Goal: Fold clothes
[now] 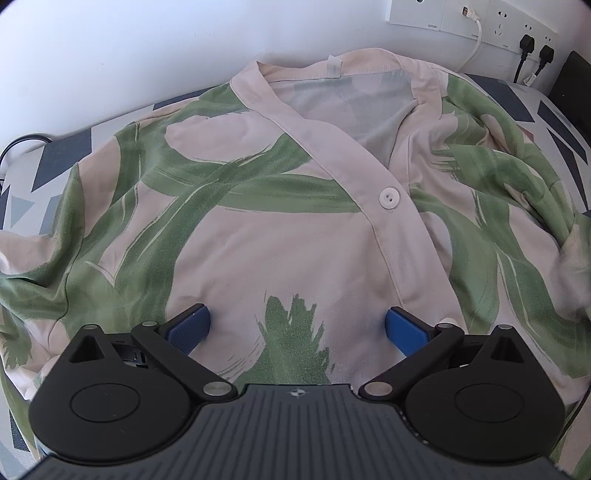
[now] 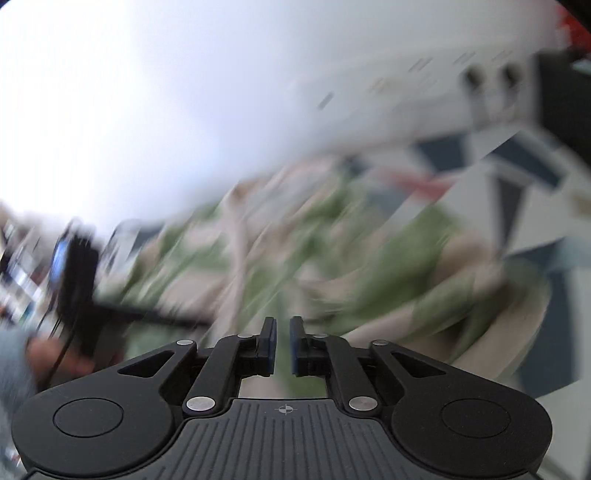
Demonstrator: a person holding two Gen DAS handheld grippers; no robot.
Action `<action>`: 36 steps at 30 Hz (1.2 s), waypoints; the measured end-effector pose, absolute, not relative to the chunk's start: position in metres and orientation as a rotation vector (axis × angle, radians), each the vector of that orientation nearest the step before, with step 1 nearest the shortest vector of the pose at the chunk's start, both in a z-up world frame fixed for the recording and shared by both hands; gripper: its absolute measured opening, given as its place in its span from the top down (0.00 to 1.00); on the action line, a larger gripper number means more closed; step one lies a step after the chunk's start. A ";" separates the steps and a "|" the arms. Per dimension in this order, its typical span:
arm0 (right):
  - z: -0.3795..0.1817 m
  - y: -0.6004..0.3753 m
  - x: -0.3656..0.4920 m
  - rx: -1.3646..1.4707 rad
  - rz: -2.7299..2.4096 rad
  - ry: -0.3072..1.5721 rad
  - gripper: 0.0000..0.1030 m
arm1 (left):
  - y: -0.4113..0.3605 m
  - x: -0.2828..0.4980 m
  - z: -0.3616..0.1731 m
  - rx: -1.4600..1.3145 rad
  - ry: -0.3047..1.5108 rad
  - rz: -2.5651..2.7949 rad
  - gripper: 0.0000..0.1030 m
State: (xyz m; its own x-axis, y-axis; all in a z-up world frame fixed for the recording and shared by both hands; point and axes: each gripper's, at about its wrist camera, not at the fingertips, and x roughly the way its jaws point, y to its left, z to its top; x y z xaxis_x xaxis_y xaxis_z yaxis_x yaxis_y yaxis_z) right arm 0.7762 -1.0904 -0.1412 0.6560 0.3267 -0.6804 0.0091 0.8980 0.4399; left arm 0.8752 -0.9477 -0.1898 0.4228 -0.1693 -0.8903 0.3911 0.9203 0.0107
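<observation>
A cream shirt (image 1: pixel 258 206) with green brush-stroke leaves lies front up on the bed, its V-neck and label toward the wall. A white button (image 1: pixel 388 198) closes the placket. My left gripper (image 1: pixel 297 319) hovers over the shirt's lower front, wide open, with its blue pads (image 1: pixel 190 326) apart and nothing between them. The right wrist view is badly blurred. There my right gripper (image 2: pixel 282 326) shows a narrow gap between its pads with nothing in it, above the bunched shirt (image 2: pixel 388 266). The left gripper (image 2: pixel 75 280) and a hand (image 2: pixel 55 356) appear at the far left of that view.
The bed sheet (image 1: pixel 55 162) has a pattern of grey, navy and white triangles. A white wall (image 1: pixel 129 55) stands right behind the shirt, with sockets (image 1: pixel 498 22), a white cable and two black plugs at the top right. The shirt's right sleeve lies rumpled (image 1: pixel 524 177).
</observation>
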 end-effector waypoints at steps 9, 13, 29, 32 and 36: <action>-0.120 -1.161 0.780 0.486 -0.055 0.681 0.38 | -0.944 0.870 -0.192 0.221 1.042 -0.359 0.00; -0.142 -1.225 0.787 0.652 -0.285 0.677 0.38 | -0.943 0.868 -0.193 0.217 1.030 -0.356 0.00; -0.131 -1.278 0.796 0.579 -0.365 0.665 0.95 | -0.943 0.866 -0.194 0.211 1.019 -0.347 0.00; -0.095 -1.311 0.781 0.556 -0.554 0.424 0.95 | -0.942 0.865 -0.194 0.209 1.014 -0.345 0.00; -0.086 -1.304 0.787 0.457 -0.549 0.393 0.94 | -0.942 0.866 -0.195 0.204 1.015 -0.338 0.00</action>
